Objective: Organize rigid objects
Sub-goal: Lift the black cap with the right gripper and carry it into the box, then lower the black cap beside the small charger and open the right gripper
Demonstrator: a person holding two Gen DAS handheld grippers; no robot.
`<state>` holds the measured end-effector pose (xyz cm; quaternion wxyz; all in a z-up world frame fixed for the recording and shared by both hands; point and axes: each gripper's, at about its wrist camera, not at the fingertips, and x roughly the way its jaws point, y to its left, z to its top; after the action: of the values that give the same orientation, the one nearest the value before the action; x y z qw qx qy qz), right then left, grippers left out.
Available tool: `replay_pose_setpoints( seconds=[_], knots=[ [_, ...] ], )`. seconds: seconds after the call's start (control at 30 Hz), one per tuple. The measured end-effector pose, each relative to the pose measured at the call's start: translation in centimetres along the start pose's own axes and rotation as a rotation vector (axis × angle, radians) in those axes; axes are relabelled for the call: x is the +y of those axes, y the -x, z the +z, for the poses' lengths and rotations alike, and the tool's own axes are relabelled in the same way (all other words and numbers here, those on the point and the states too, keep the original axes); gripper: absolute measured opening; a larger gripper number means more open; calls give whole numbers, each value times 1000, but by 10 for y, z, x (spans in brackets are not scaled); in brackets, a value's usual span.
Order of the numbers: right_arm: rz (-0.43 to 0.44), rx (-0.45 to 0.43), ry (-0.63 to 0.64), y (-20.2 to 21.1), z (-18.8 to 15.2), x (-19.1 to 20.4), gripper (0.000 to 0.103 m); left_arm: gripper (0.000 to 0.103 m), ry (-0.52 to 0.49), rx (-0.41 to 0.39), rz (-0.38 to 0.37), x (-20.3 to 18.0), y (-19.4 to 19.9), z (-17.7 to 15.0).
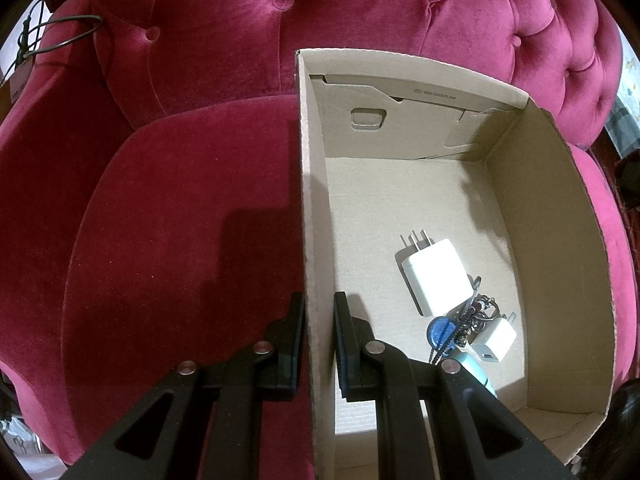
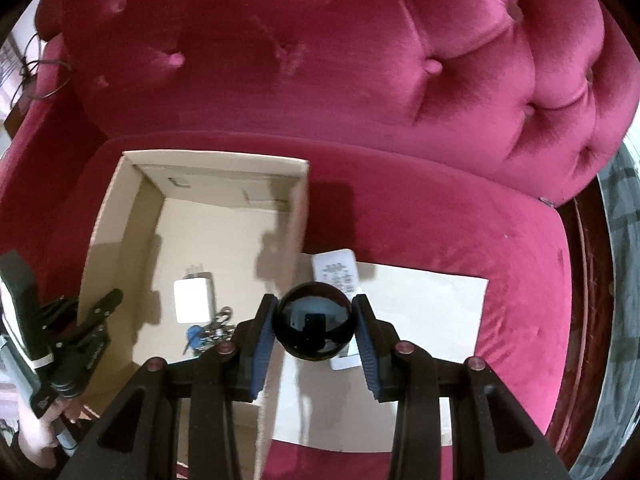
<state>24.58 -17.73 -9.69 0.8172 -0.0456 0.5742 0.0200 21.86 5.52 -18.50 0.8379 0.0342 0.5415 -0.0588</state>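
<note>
An open cardboard box (image 1: 560, 264) sits on a red velvet sofa. In it lie a big white charger (image 1: 436, 276), a small white charger (image 1: 494, 339), a key bunch with a blue tag (image 1: 442, 330) and a pale blue item (image 1: 476, 368). My left gripper (image 1: 318, 344) is shut on the box's left wall (image 1: 314, 208). My right gripper (image 2: 314, 324) is shut on a glossy black ball (image 2: 314, 322), held above the box's right wall (image 2: 298, 216). The box (image 2: 116, 216) and left gripper (image 2: 98, 320) also show in the right wrist view.
A flat cardboard sheet (image 2: 424, 320) lies on the sofa seat right of the box, with a white remote (image 2: 336, 272) on it. The tufted sofa back (image 2: 360, 60) rises behind. A black cable (image 1: 60, 36) lies on the left armrest.
</note>
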Motion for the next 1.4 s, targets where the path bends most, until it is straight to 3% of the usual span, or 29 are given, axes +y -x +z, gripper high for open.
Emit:
replay_pose_setpoints(
  seconds=[0.7, 1.4],
  knots=[
    [89, 47, 109, -25, -8, 81, 40, 14, 3, 2, -4, 1, -1, 0],
    [27, 139, 91, -100, -26, 106, 41, 15, 4, 2, -5, -4, 0, -1]
  ],
)
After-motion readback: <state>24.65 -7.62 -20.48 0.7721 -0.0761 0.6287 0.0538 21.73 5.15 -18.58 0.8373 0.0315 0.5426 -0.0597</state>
